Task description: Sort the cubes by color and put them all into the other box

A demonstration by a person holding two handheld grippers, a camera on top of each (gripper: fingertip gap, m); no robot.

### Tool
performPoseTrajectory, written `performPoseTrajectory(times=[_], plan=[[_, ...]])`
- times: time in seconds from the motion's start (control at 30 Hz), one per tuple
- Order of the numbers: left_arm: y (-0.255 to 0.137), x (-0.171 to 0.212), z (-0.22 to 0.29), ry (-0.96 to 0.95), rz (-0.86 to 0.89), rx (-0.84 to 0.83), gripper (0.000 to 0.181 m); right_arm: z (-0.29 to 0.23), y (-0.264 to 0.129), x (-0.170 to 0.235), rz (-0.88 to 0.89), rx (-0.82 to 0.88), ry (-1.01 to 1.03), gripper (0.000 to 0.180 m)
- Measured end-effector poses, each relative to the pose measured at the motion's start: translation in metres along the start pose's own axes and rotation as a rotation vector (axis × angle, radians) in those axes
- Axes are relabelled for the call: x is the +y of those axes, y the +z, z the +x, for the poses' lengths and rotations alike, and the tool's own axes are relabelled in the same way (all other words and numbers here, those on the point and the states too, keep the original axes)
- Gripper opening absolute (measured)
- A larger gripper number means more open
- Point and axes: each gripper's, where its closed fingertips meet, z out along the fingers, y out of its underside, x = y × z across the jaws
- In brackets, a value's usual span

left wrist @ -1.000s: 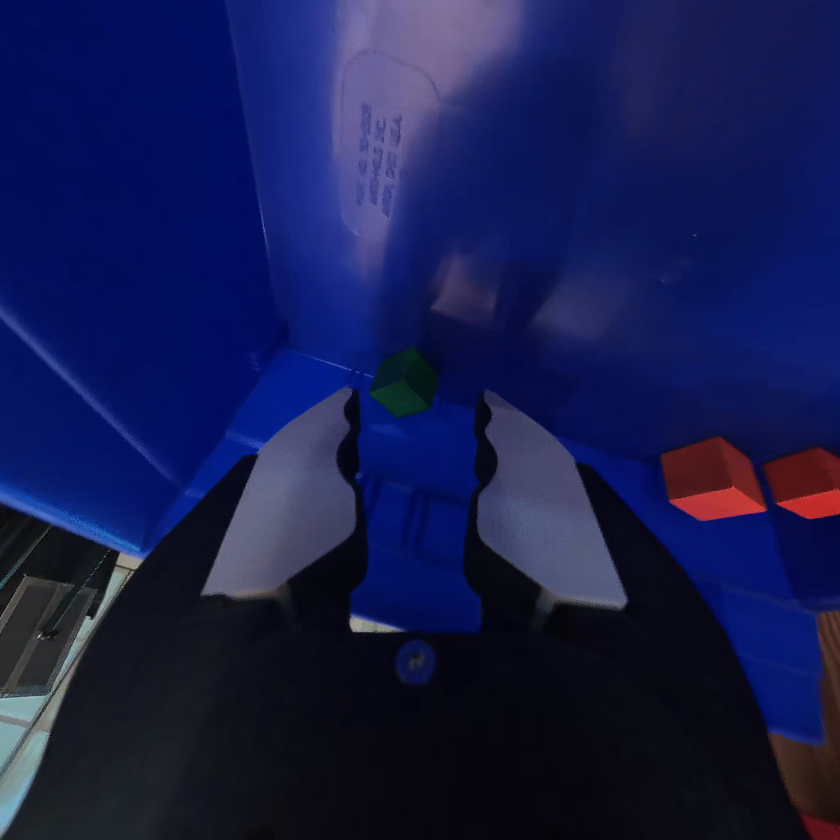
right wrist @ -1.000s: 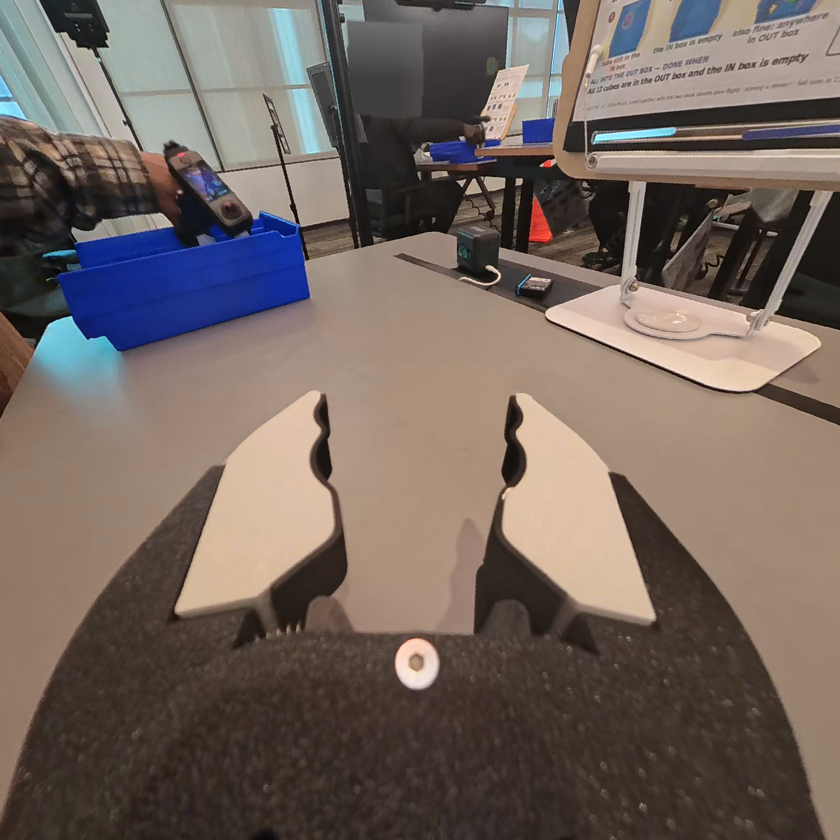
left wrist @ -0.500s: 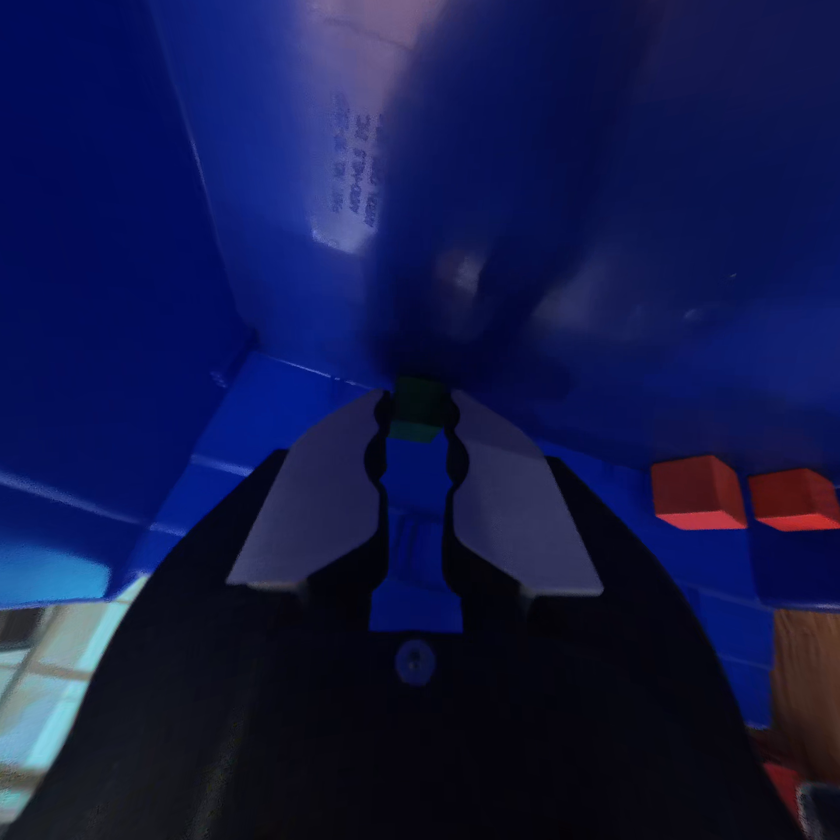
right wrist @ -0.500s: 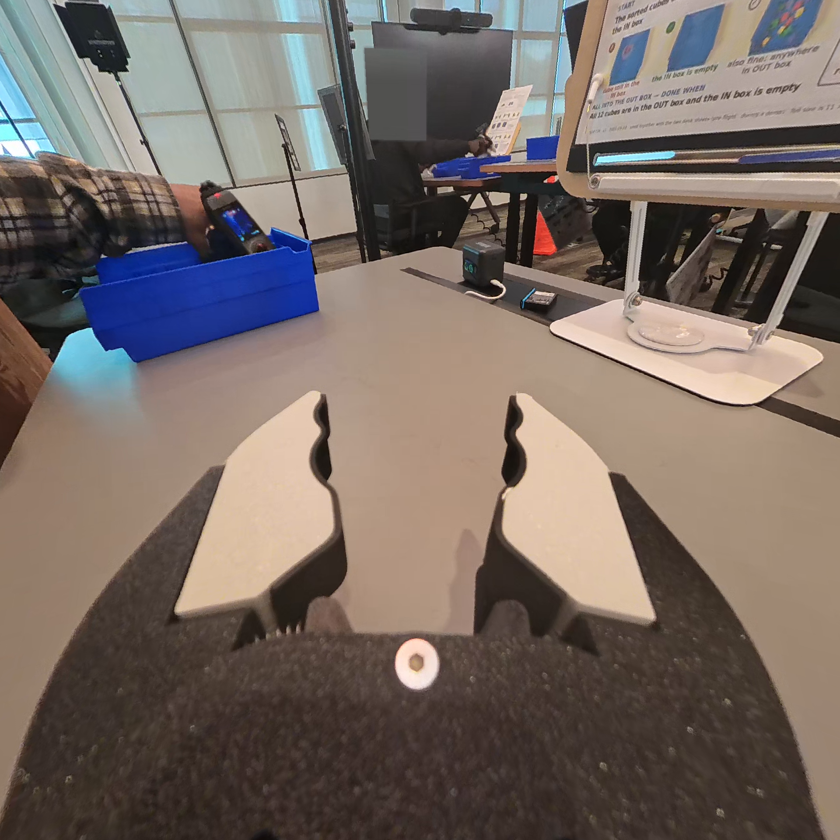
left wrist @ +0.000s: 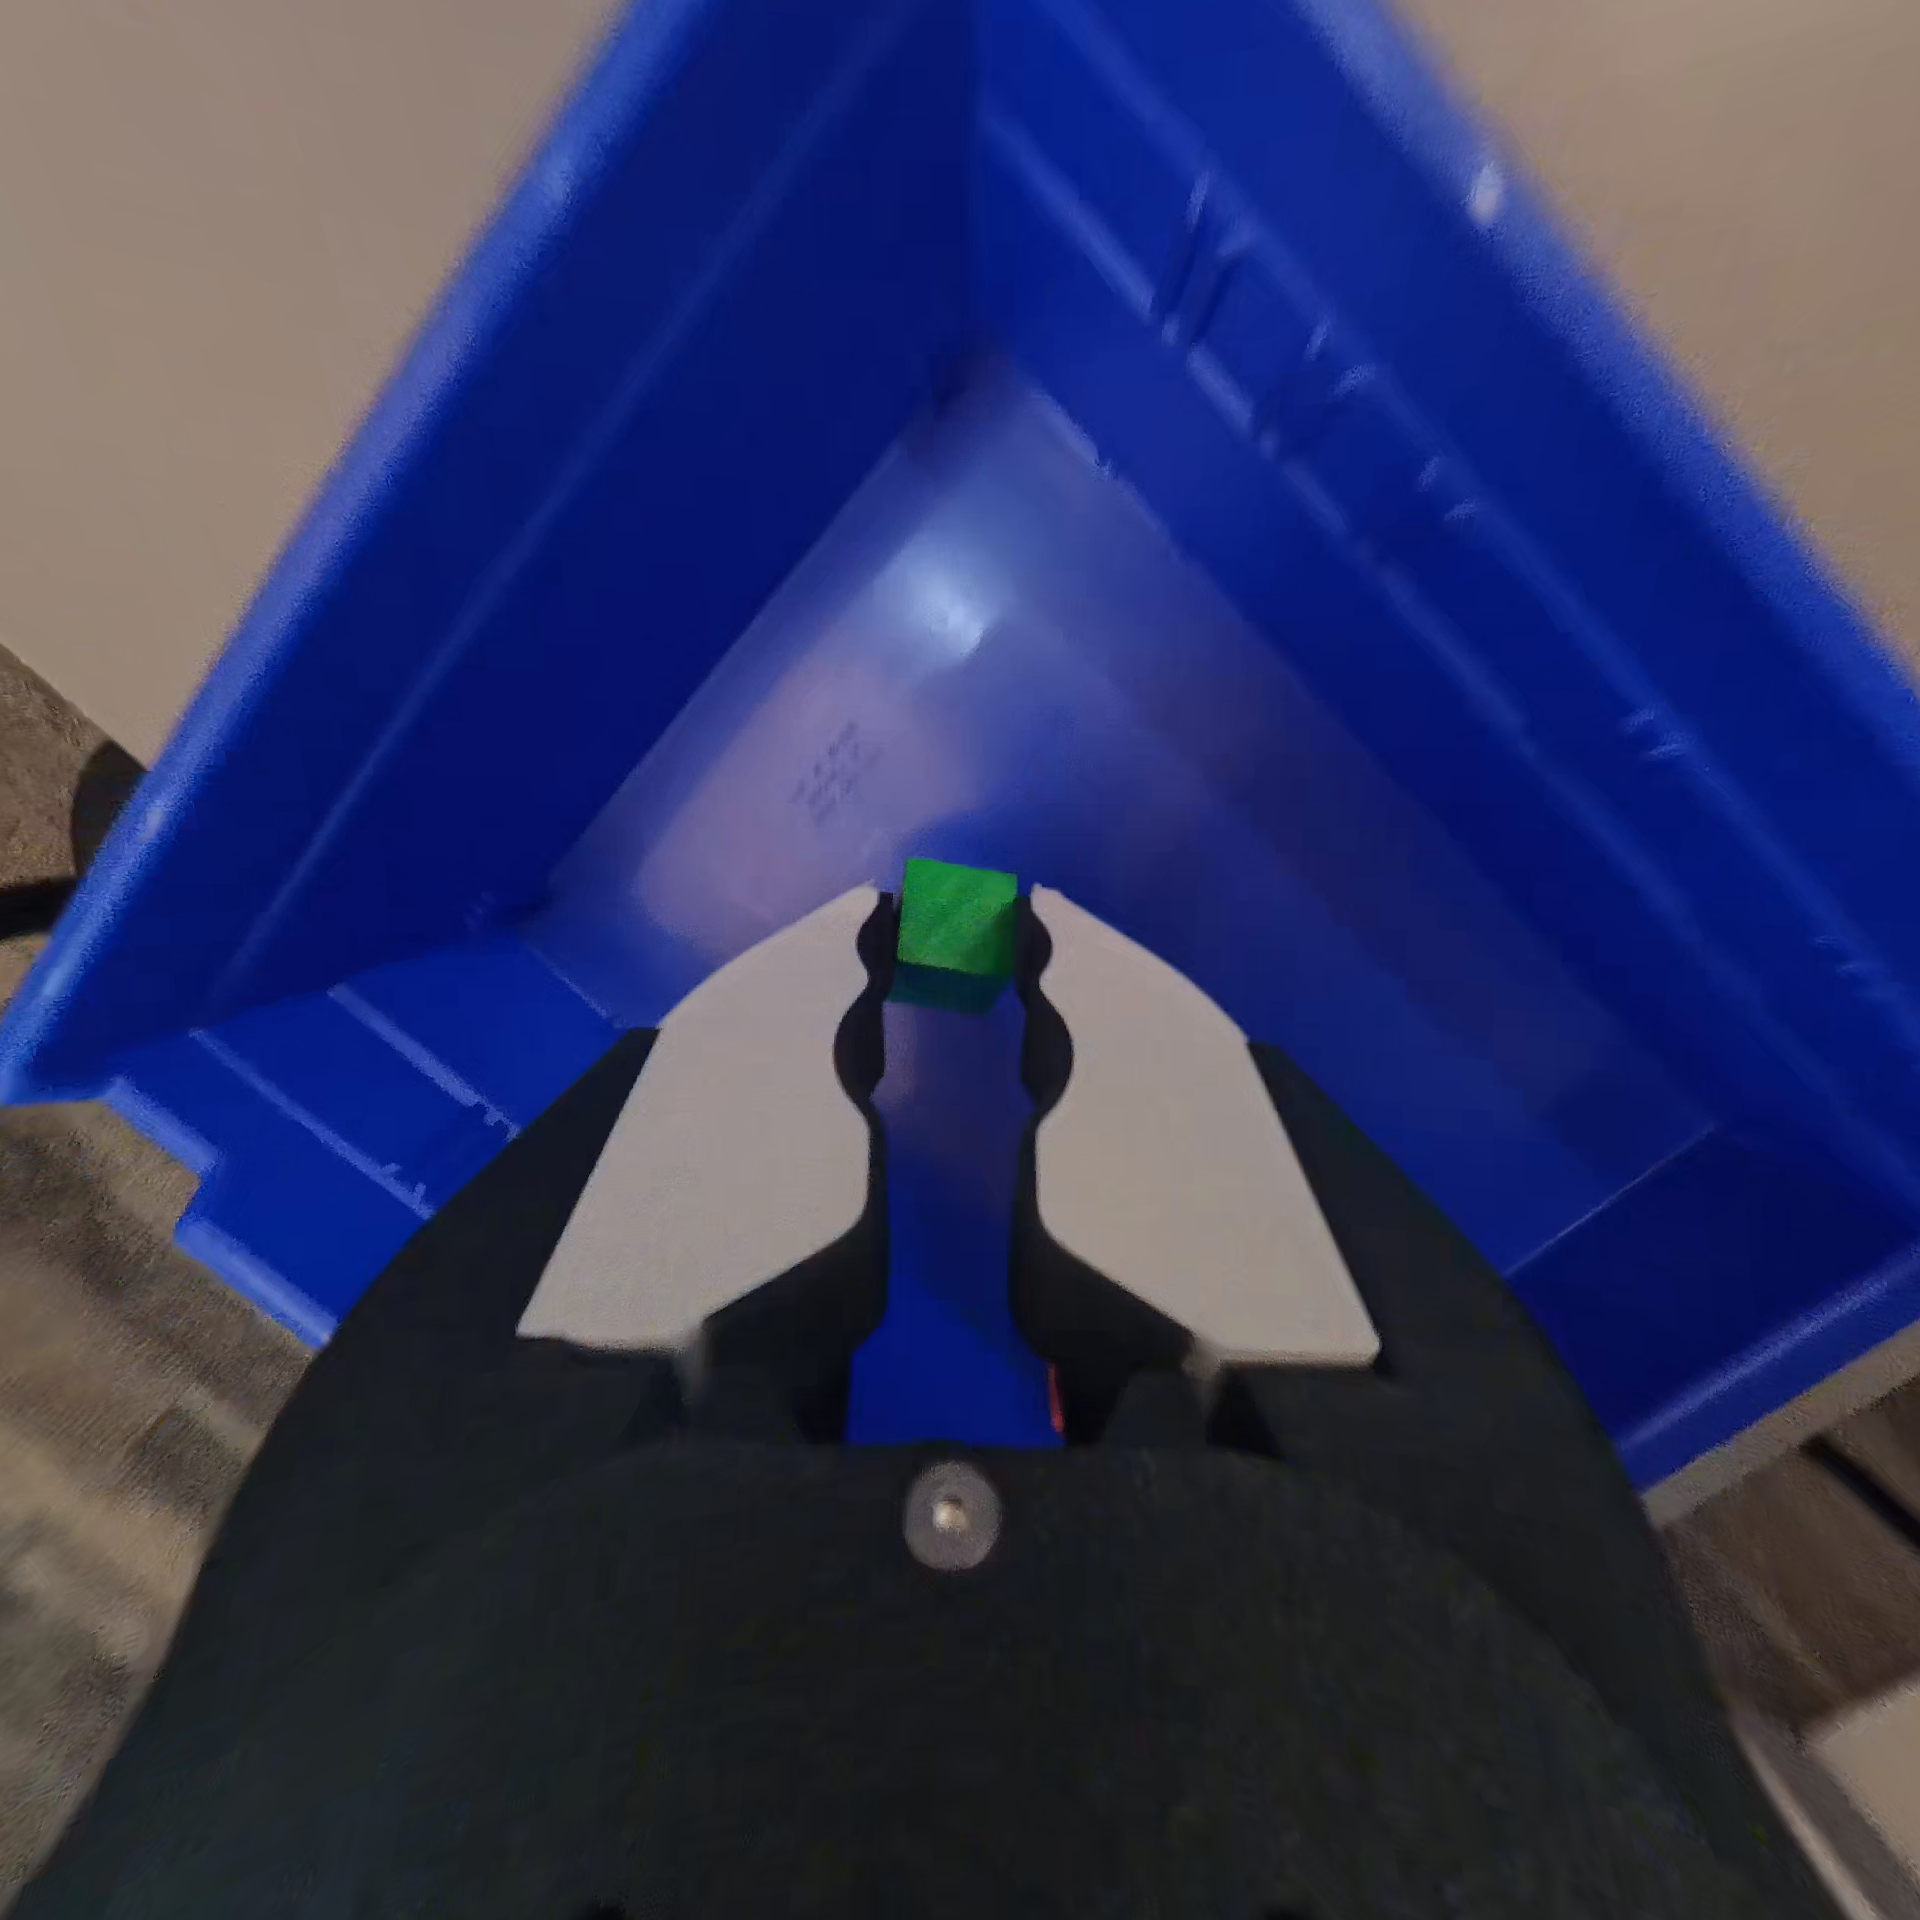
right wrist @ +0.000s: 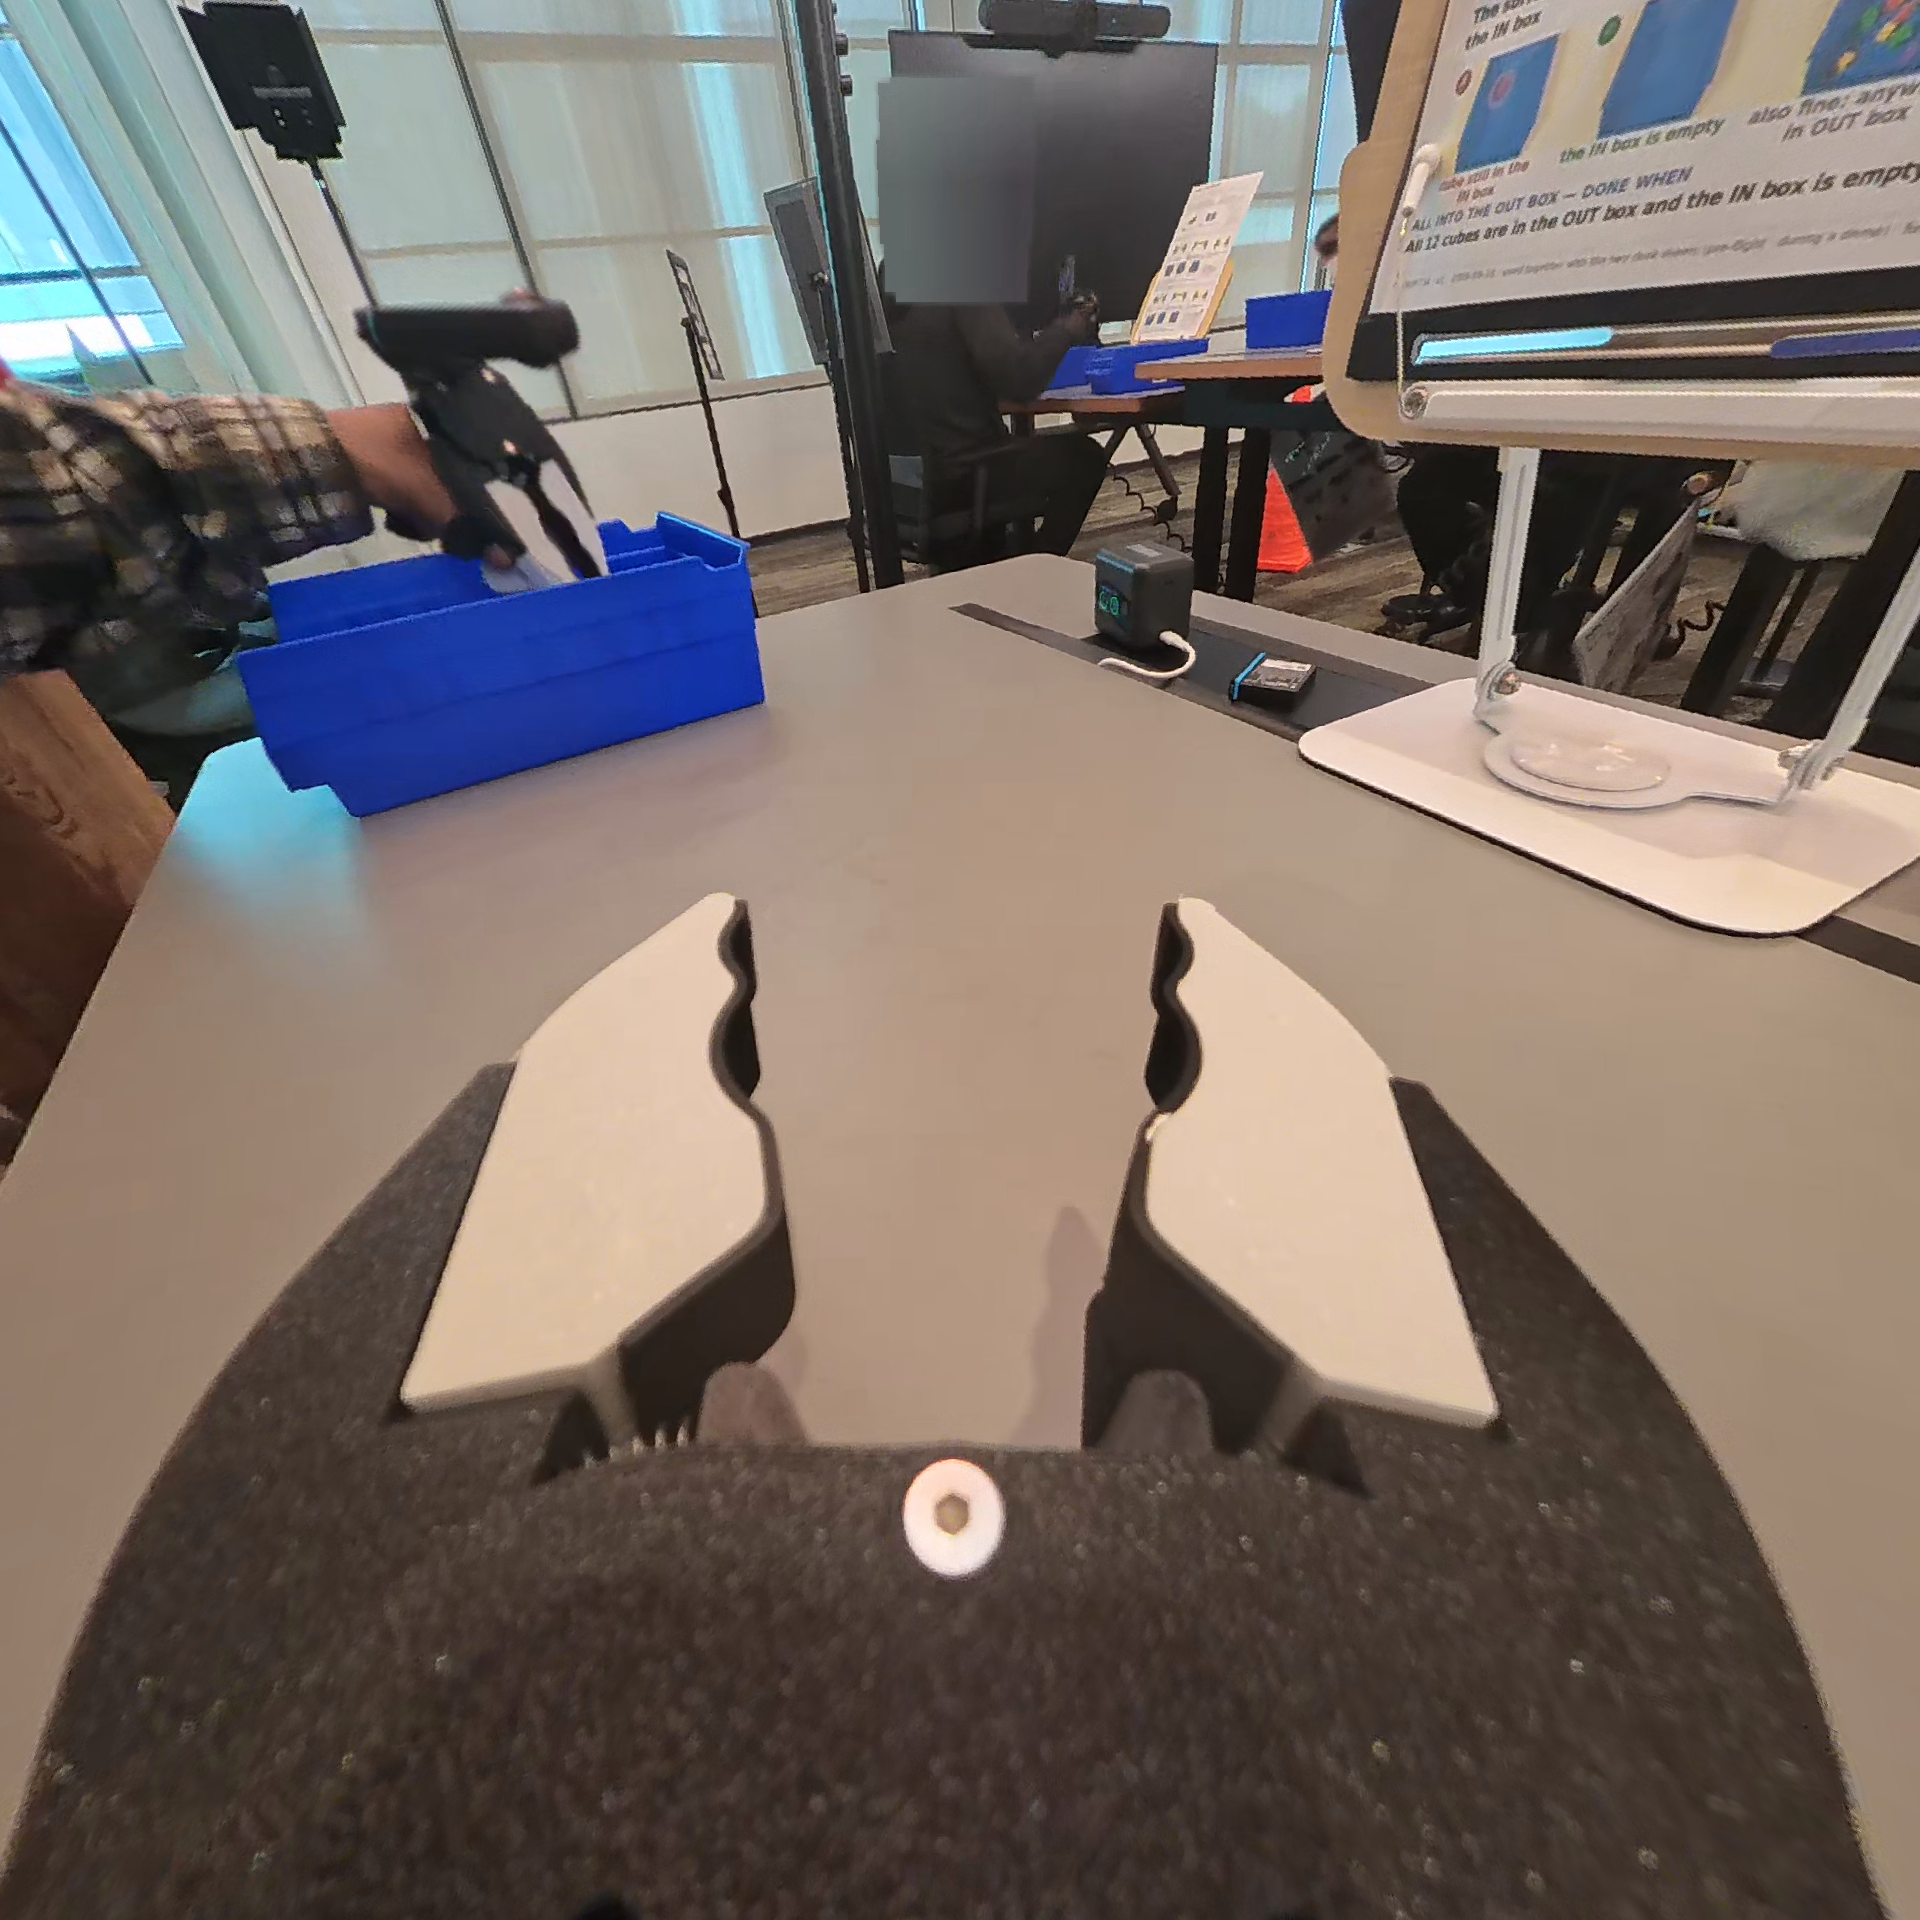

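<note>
— Grey tabletop (right wrist: 935,831) is seen across the right wrist view, with tall windows behind it. What is placed on it?

— Two blue boxes (right wrist: 499,665) are set side by side at the table's far left corner. A white stand base (right wrist: 1621,821) carrying an instruction board (right wrist: 1662,156) is found to the right of the boxes, well apart from them, and a small black device with a white cable (right wrist: 1141,603) lies between boxes and stand, nearer the stand.

— How is the left gripper held?

— The left gripper (left wrist: 956,914) is seen over a blue box (left wrist: 520,623), pointed toward one of its inner corners. Its jaws are drawn nearly together and clamped on a green cube (left wrist: 951,925), which is pinched at the very fingertips. From the right wrist view the same gripper (right wrist: 540,520) is shown at the boxes, held by a hand (right wrist: 405,468) in a plaid sleeve, its tips dipped below the rim.

— Is the cube resting on the box floor?

— That cannot be told; the view is blurred.

— And the right gripper?

— The right gripper (right wrist: 951,925) is kept low over bare table, well apart from the boxes. Its jaws are spread wide, and nothing is held between them.
</note>
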Motion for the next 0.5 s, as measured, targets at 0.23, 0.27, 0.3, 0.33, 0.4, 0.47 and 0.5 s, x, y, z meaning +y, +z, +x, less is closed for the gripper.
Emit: performPoseTrajectory(times=[0.23,0.27,0.3,0.33,0.4,0.47,0.5], plan=[[-0.062,-0.071,0.034,-0.048,0.439,0.035,0.021,-0.006,0.008,0.004,0.002,-0.043,0.096,0.074],[-0.073,-0.087,0.046,-0.032,0.492,0.042,0.021,-0.007,0.01,0.003,0.006,-0.047,0.137,0.074],[-0.082,-0.103,0.059,-0.007,0.543,0.051,0.021,-0.01,0.013,0.001,0.008,-0.061,0.186,0.074],[-0.091,-0.12,0.075,0.025,0.588,0.059,0.021,-0.014,0.015,-0.002,0.013,-0.083,0.24,0.074],[-0.103,-0.154,0.11,0.105,0.649,0.06,0.021,-0.022,0.02,-0.01,0.014,-0.123,0.357,0.072],[-0.111,-0.188,0.15,0.187,0.713,0.07,0.021,-0.033,0.026,-0.017,-0.011,-0.18,0.495,0.067],[-0.114,-0.206,0.173,0.225,0.75,0.085,0.021,-0.04,0.03,-0.019,-0.037,-0.214,0.572,0.065]])
